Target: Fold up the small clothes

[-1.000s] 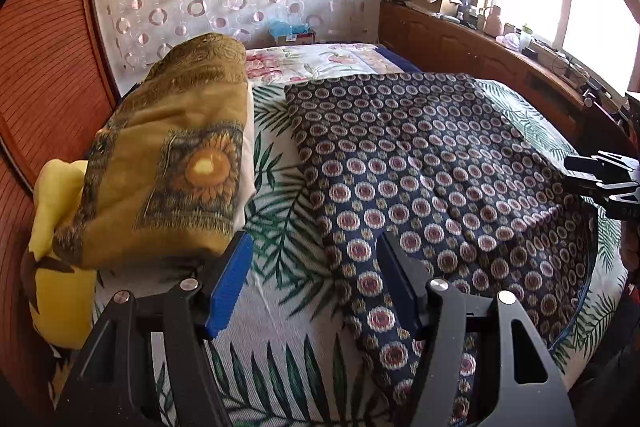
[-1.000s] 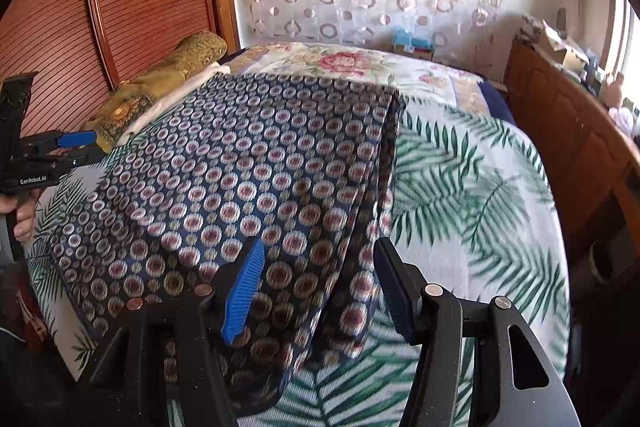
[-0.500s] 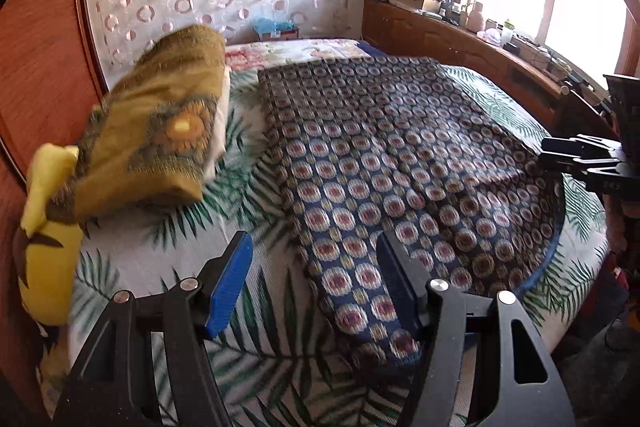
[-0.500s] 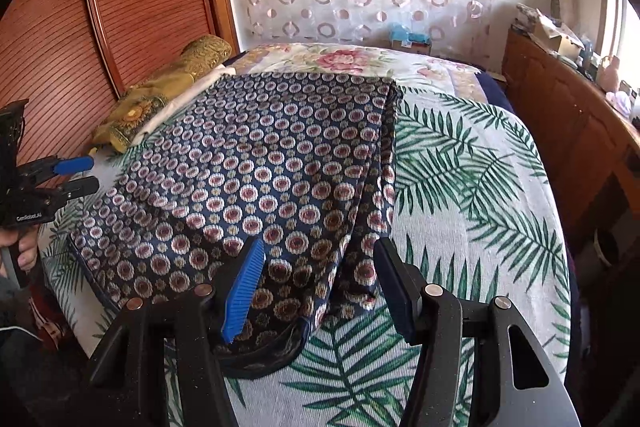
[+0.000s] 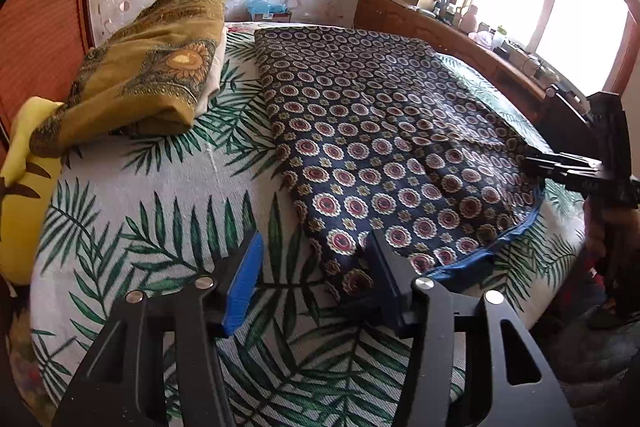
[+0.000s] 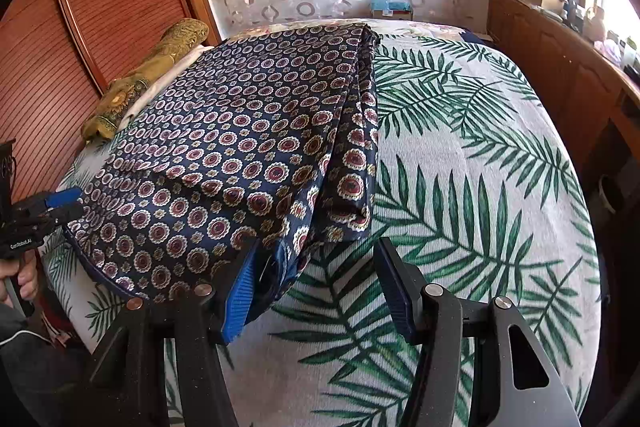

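Silky navy medallion-print garment (image 5: pixel 384 131) lies flat, folded lengthwise; left gripper (image 5: pixel 312 267) narrowing, right gripper (image 6: pixel 316 275) parted, both empty.

Black left tool (image 5: pixel 316 267) and right tool (image 6: pixel 316 279): blue ribbed pads, silver screws

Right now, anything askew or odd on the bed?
Mostly tidy. The navy patterned garment lies flat, but its near right corner is rumpled, with layers bunched and splayed. The olive patterned bundle is slumped by the headboard, not neatly folded.
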A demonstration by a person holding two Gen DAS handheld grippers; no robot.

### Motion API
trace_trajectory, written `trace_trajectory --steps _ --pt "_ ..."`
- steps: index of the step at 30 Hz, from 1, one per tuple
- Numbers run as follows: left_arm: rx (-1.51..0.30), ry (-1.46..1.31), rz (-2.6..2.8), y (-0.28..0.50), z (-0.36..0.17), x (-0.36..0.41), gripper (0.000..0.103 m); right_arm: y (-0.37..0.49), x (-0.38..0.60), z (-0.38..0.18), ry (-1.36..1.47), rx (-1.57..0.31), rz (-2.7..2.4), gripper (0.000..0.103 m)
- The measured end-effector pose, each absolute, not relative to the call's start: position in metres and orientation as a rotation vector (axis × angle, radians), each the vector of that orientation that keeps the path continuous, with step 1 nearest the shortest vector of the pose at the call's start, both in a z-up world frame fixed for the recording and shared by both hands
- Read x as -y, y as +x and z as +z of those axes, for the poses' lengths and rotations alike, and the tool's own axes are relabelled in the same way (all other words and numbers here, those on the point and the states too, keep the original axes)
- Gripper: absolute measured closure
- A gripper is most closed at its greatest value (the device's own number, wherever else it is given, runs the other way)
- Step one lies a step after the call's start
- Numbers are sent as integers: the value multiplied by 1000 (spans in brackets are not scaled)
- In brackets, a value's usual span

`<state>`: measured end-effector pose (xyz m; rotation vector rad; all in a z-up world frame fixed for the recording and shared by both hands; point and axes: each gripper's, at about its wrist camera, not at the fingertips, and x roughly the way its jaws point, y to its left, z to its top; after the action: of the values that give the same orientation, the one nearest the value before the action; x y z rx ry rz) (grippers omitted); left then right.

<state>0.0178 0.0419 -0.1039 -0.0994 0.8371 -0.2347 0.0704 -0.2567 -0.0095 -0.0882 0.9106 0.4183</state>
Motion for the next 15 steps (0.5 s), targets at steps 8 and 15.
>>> trace_trajectory --steps 8,15 --pt "-833 -135 -275 14 -106 -38 70 55 223 -19 -182 -893 456 55" --pt "-818 -174 -318 15 -103 -37 97 51 211 -23 -243 -867 451 87"
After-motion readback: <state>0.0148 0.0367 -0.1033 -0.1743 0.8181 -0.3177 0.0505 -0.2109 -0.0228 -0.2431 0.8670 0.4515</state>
